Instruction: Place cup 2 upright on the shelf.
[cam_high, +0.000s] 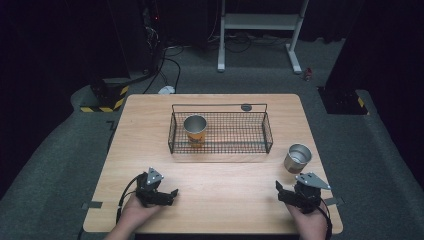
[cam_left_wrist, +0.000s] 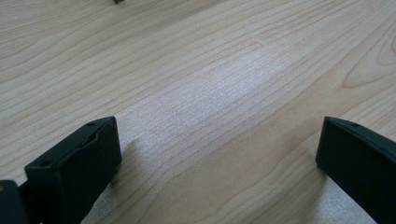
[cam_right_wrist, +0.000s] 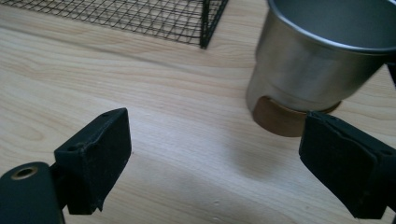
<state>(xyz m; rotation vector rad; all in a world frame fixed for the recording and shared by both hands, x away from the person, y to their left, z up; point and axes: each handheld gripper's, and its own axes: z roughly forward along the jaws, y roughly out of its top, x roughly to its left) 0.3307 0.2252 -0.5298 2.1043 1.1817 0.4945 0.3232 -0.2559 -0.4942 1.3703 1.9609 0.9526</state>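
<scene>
A black wire basket (cam_high: 265, 131) stands on the wooden table (cam_high: 215, 180) toward its far side, with a metal cup with an orange band (cam_high: 195, 129) upright in its left part. A second steel cup (cam_high: 297, 158) stands on the table right of the basket; in the right gripper view this cup (cam_right_wrist: 317, 60) rests on a brown base just ahead of the jaws. My right gripper (cam_high: 283, 190) is open near the front right edge, a little short of that cup. My left gripper (cam_high: 170, 195) is open over bare wood at the front left, nothing between its jaws (cam_left_wrist: 215, 154).
The basket's corner (cam_right_wrist: 205, 28) appears at the top of the right gripper view. A dark round disc (cam_high: 246, 107) lies on the table behind the basket. Beyond the table are a white frame stand (cam_high: 260, 22), cables, and black-and-yellow striped blocks (cam_high: 107, 102) on grey carpet.
</scene>
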